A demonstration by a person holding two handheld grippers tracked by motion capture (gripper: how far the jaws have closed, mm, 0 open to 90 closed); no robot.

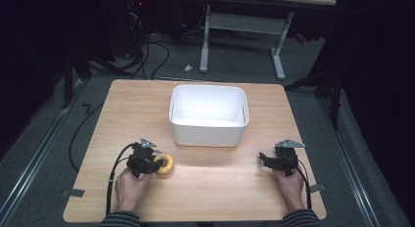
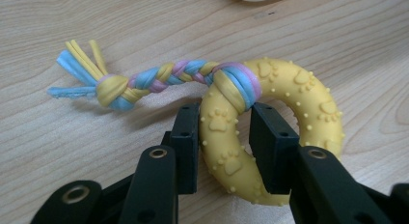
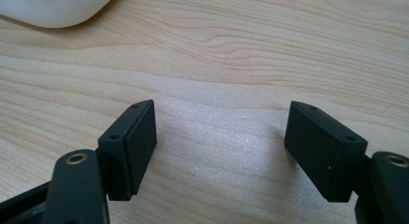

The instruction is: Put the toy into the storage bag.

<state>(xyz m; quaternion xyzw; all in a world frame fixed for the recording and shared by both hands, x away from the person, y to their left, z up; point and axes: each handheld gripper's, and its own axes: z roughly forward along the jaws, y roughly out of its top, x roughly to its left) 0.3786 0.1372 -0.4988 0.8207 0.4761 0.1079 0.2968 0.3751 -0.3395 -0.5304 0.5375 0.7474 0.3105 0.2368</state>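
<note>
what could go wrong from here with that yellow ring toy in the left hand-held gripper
1. The left hand-held gripper pinches only one side of the yellow ring toy, so the ring may swing or twist out when lifted.
2. The braided rope tail lies loose on the table and could drag, or catch the rim of the white bin.
3. The right hand-held gripper is open and holds nothing, so it gives no support.
</note>
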